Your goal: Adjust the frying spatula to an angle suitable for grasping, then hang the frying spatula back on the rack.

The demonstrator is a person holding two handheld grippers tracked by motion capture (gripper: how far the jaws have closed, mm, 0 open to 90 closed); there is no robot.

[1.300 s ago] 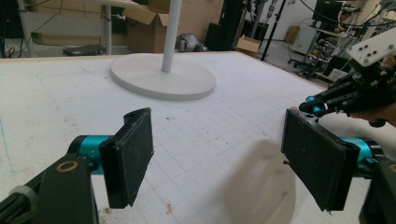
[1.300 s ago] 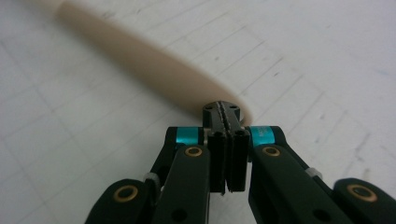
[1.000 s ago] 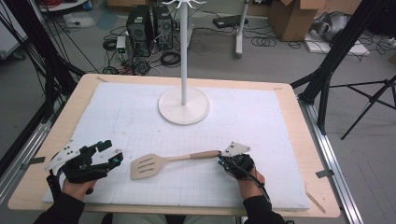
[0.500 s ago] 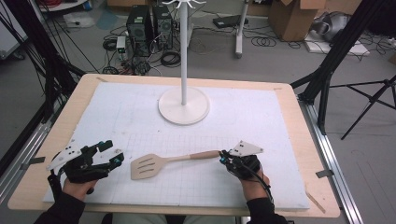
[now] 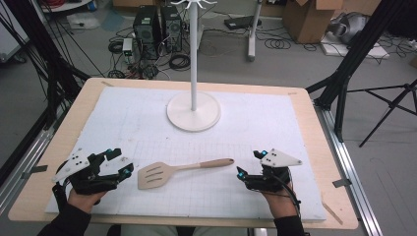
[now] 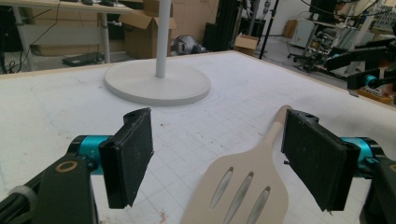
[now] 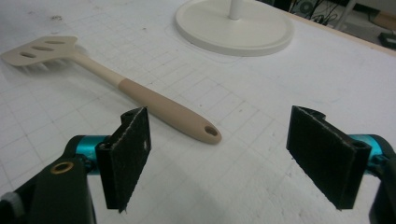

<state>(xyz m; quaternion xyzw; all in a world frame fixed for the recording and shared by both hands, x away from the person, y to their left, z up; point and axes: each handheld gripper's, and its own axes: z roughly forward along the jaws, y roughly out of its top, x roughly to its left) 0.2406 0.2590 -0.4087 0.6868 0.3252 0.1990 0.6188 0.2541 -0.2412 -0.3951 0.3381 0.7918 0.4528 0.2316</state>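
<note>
High view: beige slotted spatula (image 5: 179,170) lying flat.

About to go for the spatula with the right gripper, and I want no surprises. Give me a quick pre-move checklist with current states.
1. Right gripper open: ok, jaws wide apart.
2. Left gripper open and holding nothing: ok.
3. Spatula lying flat on the white mat: ok.
4. Handle end faces the right gripper: ok, the holed tip lies just ahead of its jaws.
5. Stand base away from the spatula: ok.
6. Handle between the right jaws: not ok, not yet.
</note>
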